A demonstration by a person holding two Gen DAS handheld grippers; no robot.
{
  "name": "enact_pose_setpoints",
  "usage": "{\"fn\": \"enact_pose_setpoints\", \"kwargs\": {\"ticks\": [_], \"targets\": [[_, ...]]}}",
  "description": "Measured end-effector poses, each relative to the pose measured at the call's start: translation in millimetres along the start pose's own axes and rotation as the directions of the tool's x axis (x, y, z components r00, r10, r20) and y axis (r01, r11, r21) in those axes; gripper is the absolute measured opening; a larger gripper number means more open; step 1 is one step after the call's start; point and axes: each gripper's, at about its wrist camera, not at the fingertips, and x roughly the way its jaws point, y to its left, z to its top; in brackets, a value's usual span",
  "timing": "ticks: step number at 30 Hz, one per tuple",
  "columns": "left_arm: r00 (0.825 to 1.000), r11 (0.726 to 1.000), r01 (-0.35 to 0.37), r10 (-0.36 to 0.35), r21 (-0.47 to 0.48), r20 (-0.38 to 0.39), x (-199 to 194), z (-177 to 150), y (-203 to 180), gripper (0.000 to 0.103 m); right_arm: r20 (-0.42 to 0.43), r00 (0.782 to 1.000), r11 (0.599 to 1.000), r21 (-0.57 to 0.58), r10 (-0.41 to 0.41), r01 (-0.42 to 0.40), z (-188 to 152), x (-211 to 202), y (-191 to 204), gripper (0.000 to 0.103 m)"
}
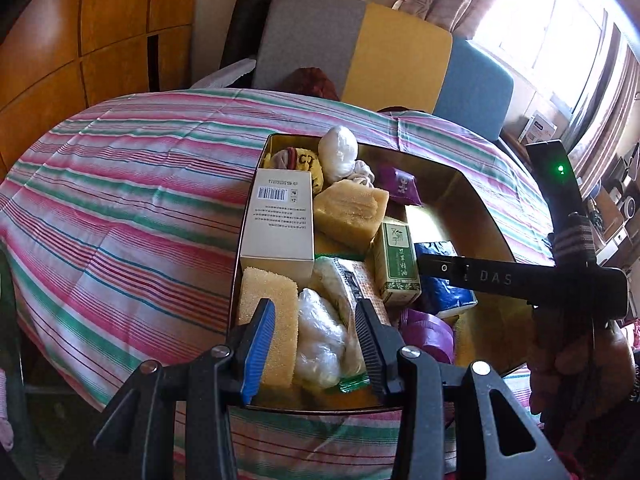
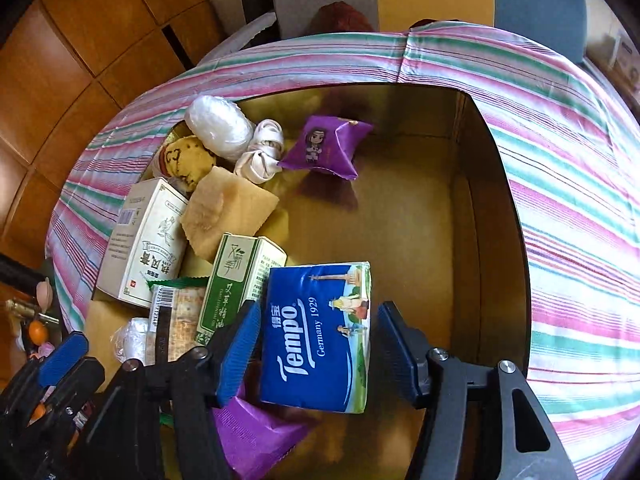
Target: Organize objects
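Observation:
A gold box [image 1: 472, 200] [image 2: 492, 184] sits on the striped bedspread, its left half full of small items. My right gripper [image 2: 316, 348] is open over the box, its fingers on either side of a blue Tempo tissue pack [image 2: 320, 340] with a gap on the right side. That pack lies next to a green box [image 2: 236, 280] and over a purple packet [image 2: 256, 436]. My left gripper [image 1: 316, 344] is open and empty above the box's near left corner, over a yellow sponge [image 1: 268, 308] and a clear plastic bag [image 1: 320, 340].
The box also holds a white carton [image 1: 280, 220] [image 2: 140, 240], a tan sponge [image 2: 228, 212], a white plastic ball [image 2: 220, 128], a white cloth bundle [image 2: 264, 152] and a purple character packet [image 2: 328, 144]. Its right half shows bare gold floor. Cushions [image 1: 396, 56] stand behind.

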Motion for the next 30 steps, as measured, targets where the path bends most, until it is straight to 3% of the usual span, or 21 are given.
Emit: {"fn": "enact_pose_setpoints", "kwargs": {"ticks": [7,16,30], "targets": [[0.999,1.0,-0.021,0.021,0.018,0.025,-8.9,0.9,-3.2,0.042,0.043,0.999,1.0,-0.006,-0.005,0.005,-3.0,-12.0,1.0,0.073],[0.999,0.999,-0.039,0.037,0.038,0.037,-14.9,0.3,-7.5,0.042,0.11,0.993,0.998,-0.017,-0.051,0.053,-13.9,-32.7,4.7,0.076],[0.991,0.991,-0.12,0.116,0.062,0.068,-22.5,-0.6,-14.1,0.042,0.243,0.955,0.982,-0.034,-0.17,0.184,-38.9,-67.1,14.2,0.08]]}}
